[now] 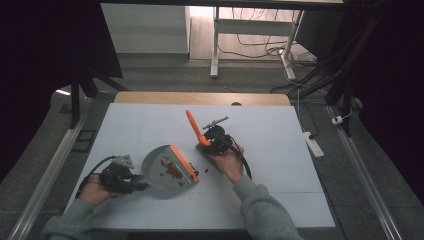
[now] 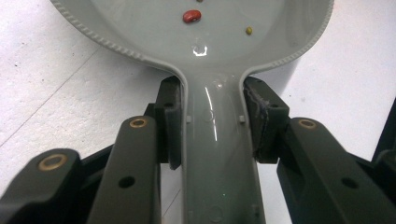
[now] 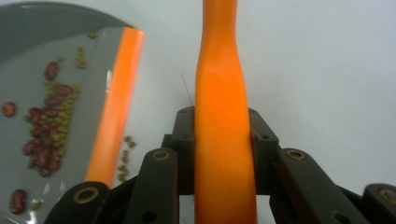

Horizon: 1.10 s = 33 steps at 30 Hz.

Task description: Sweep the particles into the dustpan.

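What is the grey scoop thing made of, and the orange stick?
The grey dustpan looks like smooth, glossy moulded plastic: light glints off it and its rim is ribbed. Its orange lip may be softer rubber, though that is hard to tell. The orange handle looks like smooth, slightly shiny plastic too.

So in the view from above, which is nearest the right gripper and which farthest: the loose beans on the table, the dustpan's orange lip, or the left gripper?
1. Loose beans, just left of the right gripper.
2. Orange lip, a little further left, on the dustpan.
3. Left gripper, farthest, at the dustpan's handle end.
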{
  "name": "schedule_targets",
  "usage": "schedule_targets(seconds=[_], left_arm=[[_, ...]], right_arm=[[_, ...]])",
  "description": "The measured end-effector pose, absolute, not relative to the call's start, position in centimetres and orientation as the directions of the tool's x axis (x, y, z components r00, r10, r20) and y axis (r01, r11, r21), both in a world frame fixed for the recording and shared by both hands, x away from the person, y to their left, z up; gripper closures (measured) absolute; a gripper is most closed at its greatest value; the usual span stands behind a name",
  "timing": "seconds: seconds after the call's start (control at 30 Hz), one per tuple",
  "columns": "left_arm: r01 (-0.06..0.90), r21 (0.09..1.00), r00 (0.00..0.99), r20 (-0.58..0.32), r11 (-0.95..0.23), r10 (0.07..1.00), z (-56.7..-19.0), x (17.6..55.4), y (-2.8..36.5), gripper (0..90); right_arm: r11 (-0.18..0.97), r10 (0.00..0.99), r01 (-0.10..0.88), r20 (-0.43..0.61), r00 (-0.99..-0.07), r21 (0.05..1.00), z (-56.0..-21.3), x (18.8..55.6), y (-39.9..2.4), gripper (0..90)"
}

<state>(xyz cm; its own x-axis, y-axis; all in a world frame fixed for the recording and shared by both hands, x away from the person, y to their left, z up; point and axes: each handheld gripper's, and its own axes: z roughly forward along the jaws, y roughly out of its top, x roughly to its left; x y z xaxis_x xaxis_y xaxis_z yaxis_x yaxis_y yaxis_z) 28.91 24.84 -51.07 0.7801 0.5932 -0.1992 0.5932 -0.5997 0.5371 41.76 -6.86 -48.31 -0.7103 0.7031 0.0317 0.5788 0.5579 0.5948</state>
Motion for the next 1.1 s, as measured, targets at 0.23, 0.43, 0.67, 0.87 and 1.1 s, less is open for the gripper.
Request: schedule_targets(seconds=[0.23,0.43,0.67,0.87,1.1], left_arm=[[0.594,0.535,0.78,-0.198,-0.601,0.593,-51.1,28.9,24.8,61.7],[0.597,0.535,0.778,-0.203,-0.598,0.595,-51.2,28.9,24.8,61.7],[0.602,0.533,0.774,-0.207,-0.595,0.598,-51.4,29.0,24.9,61.6],[0.601,0.535,0.775,-0.208,-0.594,0.597,-51.4,28.9,24.9,61.7],[0.604,0.533,0.773,-0.208,-0.593,0.599,-51.5,28.9,24.9,61.6]], right_arm=[[0.552,0.644,0.564,0.116,-0.756,0.614,-48.9,39.9,-3.3,70.4],[0.555,0.581,0.524,0.149,-0.8,0.646,-48.4,39.0,-0.4,70.3],[0.525,0.548,0.5,0.176,-0.817,0.689,-47.2,39.0,-0.1,70.3],[0.476,0.613,0.516,0.153,-0.775,0.712,-46.1,40.5,-3.0,70.3],[0.504,0.675,0.548,0.091,-0.732,0.668,-47.3,42.2,-5.6,70.3]])
